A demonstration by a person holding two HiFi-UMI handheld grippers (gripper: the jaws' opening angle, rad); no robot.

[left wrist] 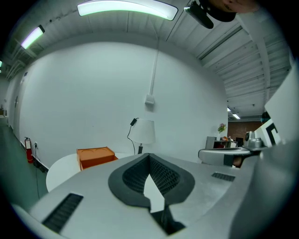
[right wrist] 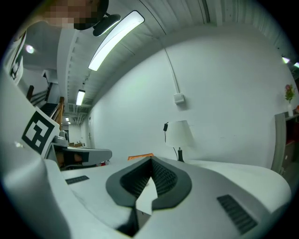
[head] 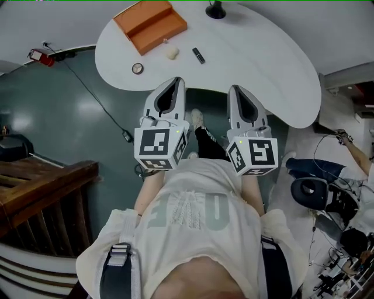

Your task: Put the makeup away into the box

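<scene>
An open orange box (head: 151, 23) stands at the far left of the white table (head: 257, 52); the left gripper view shows the orange box (left wrist: 95, 156) too, and only its edge (right wrist: 140, 157) shows in the right gripper view. In front of it lie a round compact (head: 137, 68), a pale puff (head: 172, 52) and a small black tube (head: 198, 55). My left gripper (head: 175, 80) (left wrist: 149, 156) and right gripper (head: 235, 87) (right wrist: 152, 159) are held side by side at the table's near edge, short of the items. Both are shut, with nothing between the jaws.
A lamp (head: 215, 9) (left wrist: 142, 132) (right wrist: 179, 134) stands at the table's back. On the floor, a cable (head: 99, 105) runs from a red extinguisher (head: 38, 56). A wooden railing (head: 41, 187) is at the left, and a chair and gear (head: 318, 195) at the right.
</scene>
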